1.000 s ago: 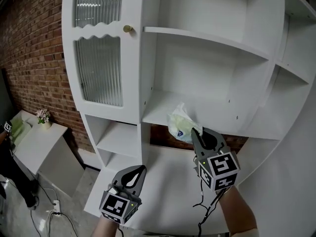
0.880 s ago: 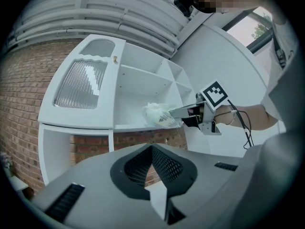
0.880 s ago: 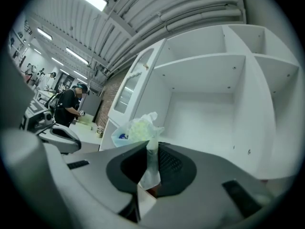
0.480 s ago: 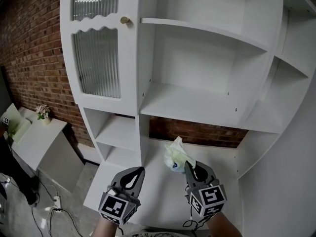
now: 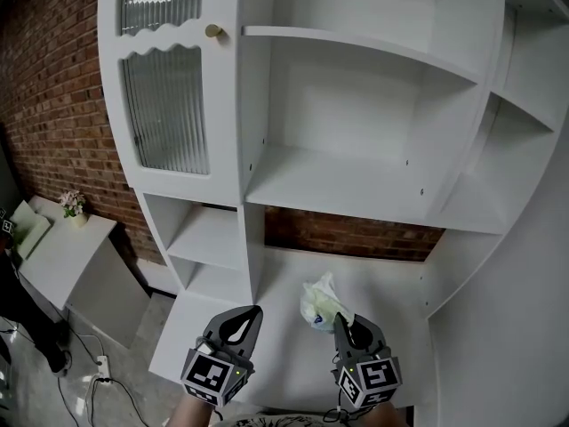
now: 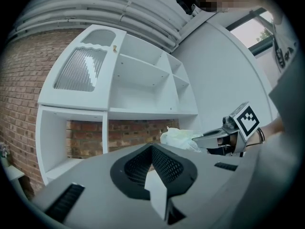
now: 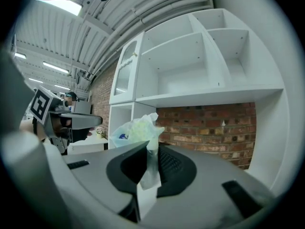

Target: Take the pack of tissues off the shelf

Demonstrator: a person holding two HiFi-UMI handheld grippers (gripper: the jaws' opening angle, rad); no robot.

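The pack of tissues [image 5: 321,302], a crinkly pale green and white plastic pack with a blue mark, hangs in the air below the middle shelf [image 5: 338,188], over the low white surface [image 5: 391,283]. My right gripper [image 5: 341,321] is shut on the pack's plastic end; in the right gripper view the pack [image 7: 135,131] sticks up between the closed jaws of the right gripper [image 7: 151,152]. My left gripper [image 5: 250,312] sits to the left of it, shut and empty. In the left gripper view, the pack [image 6: 180,138] and the right gripper [image 6: 214,140] show to the right of the left gripper [image 6: 153,149].
The white shelf unit has a ribbed glass door [image 5: 166,109] with a brass knob [image 5: 213,31] at upper left and open compartments at right. A brick wall [image 5: 53,96] stands behind. A small white side table [image 5: 62,252] with a flower pot [image 5: 75,207] is at lower left.
My right gripper has carried the tissue pack off the middle shelf, down and towards me, to below shelf level. The left gripper has stayed about where it was.
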